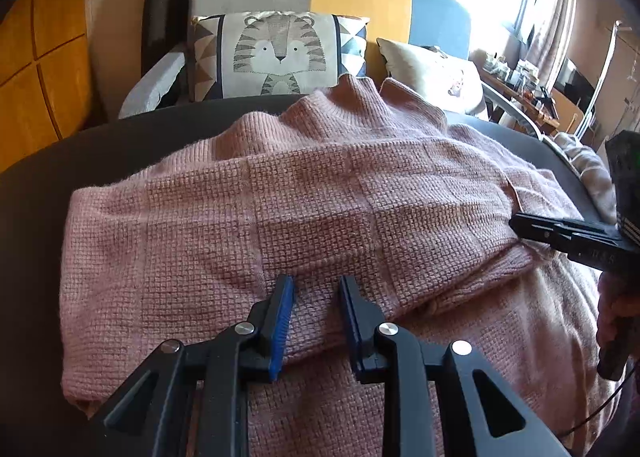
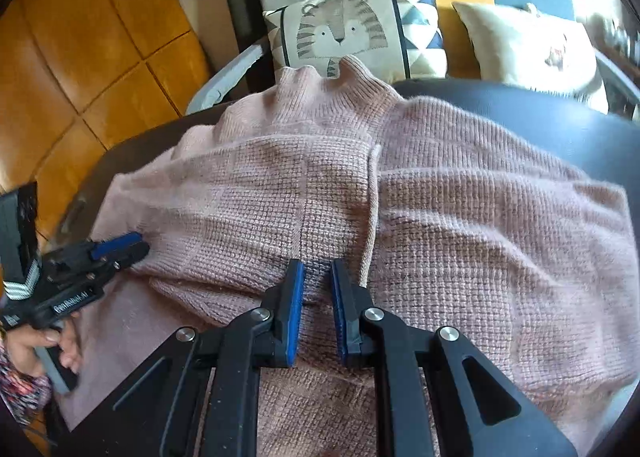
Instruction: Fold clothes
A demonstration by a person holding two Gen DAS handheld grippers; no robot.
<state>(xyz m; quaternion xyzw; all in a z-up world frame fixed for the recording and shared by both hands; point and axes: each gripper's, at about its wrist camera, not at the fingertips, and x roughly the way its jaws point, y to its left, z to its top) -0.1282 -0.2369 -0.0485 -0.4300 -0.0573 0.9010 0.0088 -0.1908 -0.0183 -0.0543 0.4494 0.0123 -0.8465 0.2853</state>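
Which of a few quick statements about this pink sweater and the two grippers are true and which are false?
1. The sweater is pink knit. True.
2. It lies on a white table. False: it lies on a dark table.
3. A tiger cushion sits behind it. True.
4. The right gripper holds a sock. False: its jaws stand slightly apart over the sweater.
5. The left gripper is lifted clear of the sweater. False: its fingers are down at the fabric.
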